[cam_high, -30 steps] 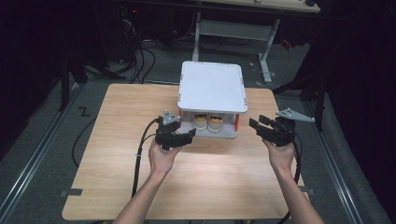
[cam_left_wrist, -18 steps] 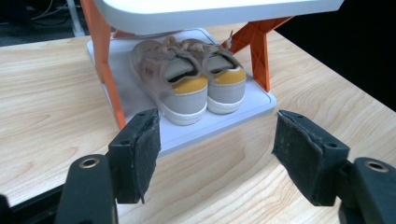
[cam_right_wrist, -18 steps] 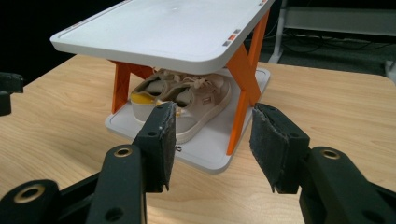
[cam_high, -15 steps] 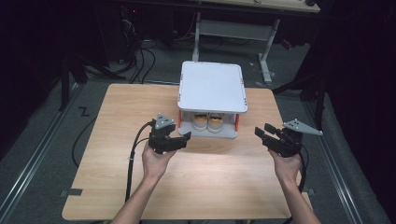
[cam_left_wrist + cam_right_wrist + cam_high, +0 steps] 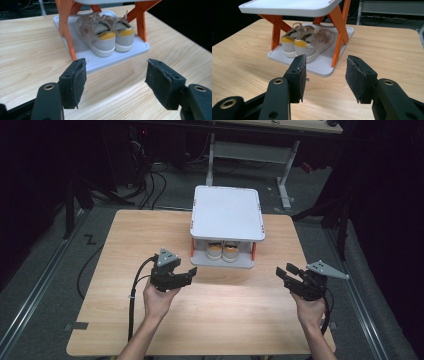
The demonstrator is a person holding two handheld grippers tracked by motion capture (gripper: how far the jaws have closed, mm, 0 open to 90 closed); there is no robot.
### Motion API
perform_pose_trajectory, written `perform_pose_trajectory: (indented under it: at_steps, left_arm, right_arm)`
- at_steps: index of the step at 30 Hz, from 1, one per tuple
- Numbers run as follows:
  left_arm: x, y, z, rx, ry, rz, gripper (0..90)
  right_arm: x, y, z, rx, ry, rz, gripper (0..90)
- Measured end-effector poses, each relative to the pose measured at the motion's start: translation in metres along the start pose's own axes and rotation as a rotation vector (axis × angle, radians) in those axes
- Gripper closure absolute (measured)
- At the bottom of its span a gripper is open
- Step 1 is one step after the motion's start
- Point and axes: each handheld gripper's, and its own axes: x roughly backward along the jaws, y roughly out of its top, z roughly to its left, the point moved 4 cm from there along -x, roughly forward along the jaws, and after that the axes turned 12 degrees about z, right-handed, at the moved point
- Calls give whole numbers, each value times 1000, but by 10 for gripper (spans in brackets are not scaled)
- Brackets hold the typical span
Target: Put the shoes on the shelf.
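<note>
Shoes point(image 5: 222, 251) sit as a pair, side by side and touching, on the lower tray of a small white rack point(image 5: 227, 212) with orange legs, heels with yellow tabs turned toward the near edge of the surface point(image 5: 120, 320). The rack stands at the far middle of the surface; its top shelf covers the pair from above, so the only way in is low and from the near side.

The left hand-held gripper point(image 5: 181, 276) hovers near the rack's left near corner, released, jaws wide apart and holding nothing. The right hand-held gripper point(image 5: 287, 272) hangs farther off to the right, also released and empty.

My judgement is that the main risk is the orange legs point(image 5: 67, 30): they cross in an X at each side, just beside the shoes, and a jaw coming in at an angle could catch one and shove or tip the light rack. A reach that comes in too high would knock the top shelf. Because the two shoes touch, pinching one heel may drag the other along or skew it across the tray lip point(image 5: 322, 70). The loose laces point(image 5: 299, 26) could snag on a leg as a shoe comes out.

Beyond the surface lie dark floor, cables and a table frame, well apart from the work.
</note>
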Motion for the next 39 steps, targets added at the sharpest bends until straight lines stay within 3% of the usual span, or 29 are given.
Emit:
perform_pose_trajectory:
  at_steps: [10, 23, 39]
  left_arm:
    - [-3, -21, 8, 4, 9, 28, 329]
    - [-12, -52, 26, 55, 27, 69, 328]
    - [-33, -80, 48, 101, 97, 150, 323]
  right_arm:
    - [-4, -26, -5, -25, -11, 28, 507]
    - [-18, -57, -16, -70, -22, 81, 507]
    - [-43, -82, -33, -103, -85, 172, 505]
